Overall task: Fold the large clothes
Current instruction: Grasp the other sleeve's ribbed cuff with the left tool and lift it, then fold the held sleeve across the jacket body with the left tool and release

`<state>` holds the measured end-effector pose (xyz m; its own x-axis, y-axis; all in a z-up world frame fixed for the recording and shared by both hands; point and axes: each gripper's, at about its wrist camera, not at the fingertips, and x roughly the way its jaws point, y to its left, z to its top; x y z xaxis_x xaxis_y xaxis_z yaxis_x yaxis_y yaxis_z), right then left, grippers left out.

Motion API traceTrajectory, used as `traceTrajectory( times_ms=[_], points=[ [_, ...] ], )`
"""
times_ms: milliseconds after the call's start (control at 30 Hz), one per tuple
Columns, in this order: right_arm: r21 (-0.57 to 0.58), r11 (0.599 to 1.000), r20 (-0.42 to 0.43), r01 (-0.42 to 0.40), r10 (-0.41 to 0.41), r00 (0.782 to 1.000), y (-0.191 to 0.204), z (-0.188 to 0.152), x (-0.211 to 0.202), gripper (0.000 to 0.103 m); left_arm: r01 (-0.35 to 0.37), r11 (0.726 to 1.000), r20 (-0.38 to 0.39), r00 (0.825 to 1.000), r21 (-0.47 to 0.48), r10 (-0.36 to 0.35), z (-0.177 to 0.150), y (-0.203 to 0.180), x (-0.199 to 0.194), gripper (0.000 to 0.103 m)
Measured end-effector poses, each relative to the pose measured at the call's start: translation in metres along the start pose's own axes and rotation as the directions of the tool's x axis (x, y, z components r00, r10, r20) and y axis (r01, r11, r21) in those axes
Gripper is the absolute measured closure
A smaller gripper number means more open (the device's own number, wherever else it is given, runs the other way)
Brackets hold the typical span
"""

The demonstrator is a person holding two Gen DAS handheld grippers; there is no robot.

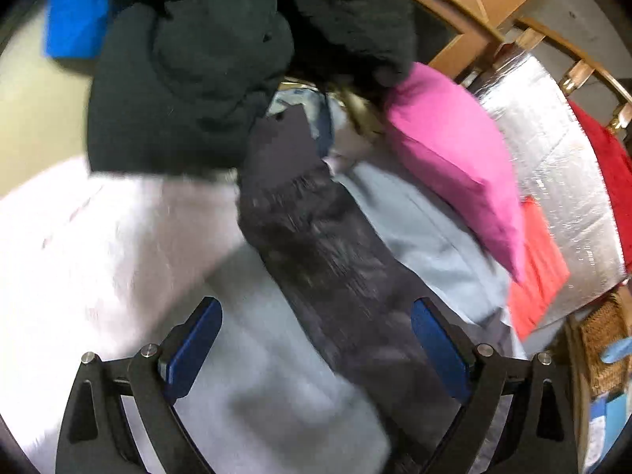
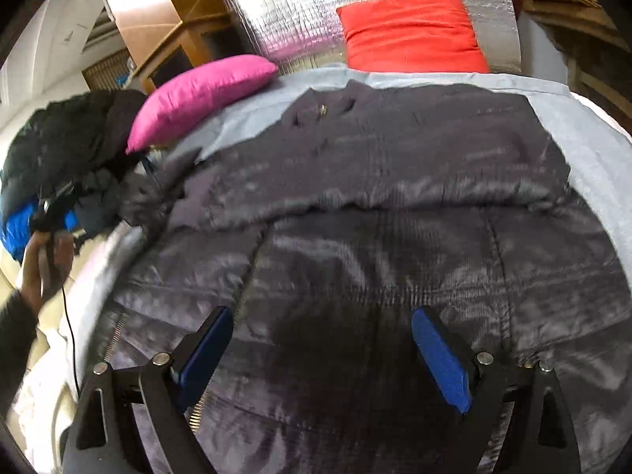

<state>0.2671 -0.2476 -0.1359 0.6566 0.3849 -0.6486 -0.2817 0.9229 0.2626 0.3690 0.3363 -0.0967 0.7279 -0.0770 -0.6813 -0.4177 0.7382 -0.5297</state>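
Observation:
A dark grey padded jacket lies spread flat on a bed, collar toward the pillows. My right gripper hovers over its lower body, open, with nothing between the blue pads. In the left wrist view one sleeve of the jacket runs diagonally across the pale sheet. My left gripper is open above that sleeve, whose end passes under the gap near the right pad; the pads do not press on it. The picture is blurred by motion.
A heap of black and blue clothes sits at the bed's left side beside a pink pillow. A red pillow rests on a silver foil mat. Wooden furniture and a wicker basket stand around. A hand shows at the left.

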Motion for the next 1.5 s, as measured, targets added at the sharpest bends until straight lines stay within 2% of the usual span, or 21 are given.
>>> traceTrajectory(
  times_ms=[167, 267, 400, 467, 533, 567, 600, 667, 733, 967, 1100, 1233, 1333, 1400, 1500],
  points=[
    [-0.012, 1.000, 0.011, 0.000, 0.000, 1.000, 0.000, -0.007, 0.005, 0.006, -0.035, 0.998, -0.006, 0.999, 0.051, 0.035, 0.036, 0.003, 0.049, 0.007],
    [-0.037, 0.999, 0.006, 0.021, -0.021, 1.000, 0.005, -0.007, 0.008, 0.004, -0.051, 0.997, -0.011, 0.999, 0.065, 0.051, 0.048, 0.003, 0.071, 0.007],
    [-0.038, 0.999, 0.003, 0.010, -0.010, 1.000, 0.004, -0.006, 0.010, 0.003, -0.085, 0.994, -0.009, 0.996, 0.067, 0.086, 0.058, 0.007, 0.087, 0.007],
    [-0.032, 0.999, 0.007, 0.002, -0.002, 1.000, 0.003, -0.006, 0.010, 0.003, -0.101, 0.993, -0.019, 0.995, 0.064, 0.103, 0.059, 0.012, 0.095, 0.015],
    [-0.028, 1.000, 0.011, -0.002, 0.003, 1.000, 0.002, -0.007, 0.009, 0.003, -0.132, 0.989, -0.041, 0.990, 0.061, 0.135, 0.059, 0.017, 0.104, 0.043],
    [-0.027, 1.000, 0.012, -0.004, 0.004, 1.000, 0.002, -0.007, 0.009, 0.003, -0.161, 0.985, -0.043, 0.985, 0.065, 0.164, 0.060, 0.018, 0.106, 0.053],
    [-0.026, 1.000, 0.013, -0.005, 0.005, 1.000, 0.002, -0.007, 0.009, 0.003, -0.195, 0.978, -0.050, 0.979, 0.075, 0.199, 0.060, 0.020, 0.108, 0.076],
    [-0.023, 1.000, 0.015, -0.008, 0.008, 1.000, 0.001, -0.007, 0.009, 0.003, -0.192, 0.978, -0.052, 0.979, 0.076, 0.197, 0.061, 0.026, 0.107, 0.080],
    [-0.019, 1.000, 0.017, -0.013, 0.013, 1.000, 0.000, -0.007, 0.008, 0.003, -0.181, 0.977, -0.032, 0.982, 0.109, 0.186, 0.061, 0.021, 0.096, 0.086],
    [-0.006, 1.000, 0.025, -0.026, 0.026, 0.999, -0.001, -0.008, 0.008, 0.003, -0.108, 0.967, 0.074, 0.993, 0.230, 0.093, 0.055, -0.023, 0.025, 0.089],
    [0.004, 0.999, 0.029, -0.037, 0.037, 0.999, -0.004, -0.008, 0.006, 0.003, -0.094, 0.941, 0.159, 0.986, 0.324, 0.044, 0.042, -0.060, -0.035, 0.089],
    [0.013, 0.999, 0.033, -0.050, 0.049, 0.998, -0.006, -0.008, 0.005, 0.003, -0.081, 0.890, 0.234, 0.972, 0.448, -0.029, 0.019, -0.114, -0.093, 0.089],
    [0.020, 0.998, 0.035, -0.058, 0.057, 0.998, -0.007, -0.008, 0.005, 0.003, -0.029, 0.844, 0.246, 0.962, 0.535, -0.123, -0.010, -0.168, -0.132, 0.089],
    [0.024, 0.998, 0.037, -0.064, 0.063, 0.997, -0.007, -0.007, 0.004, 0.003, 0.013, 0.808, 0.231, 0.955, 0.590, -0.184, -0.032, -0.207, -0.148, 0.089],
    [0.034, 0.997, 0.041, -0.075, 0.074, 0.996, -0.009, -0.007, 0.004, 0.003, 0.091, 0.773, 0.179, 0.950, 0.628, -0.257, -0.063, -0.261, -0.155, 0.089]
  ],
)
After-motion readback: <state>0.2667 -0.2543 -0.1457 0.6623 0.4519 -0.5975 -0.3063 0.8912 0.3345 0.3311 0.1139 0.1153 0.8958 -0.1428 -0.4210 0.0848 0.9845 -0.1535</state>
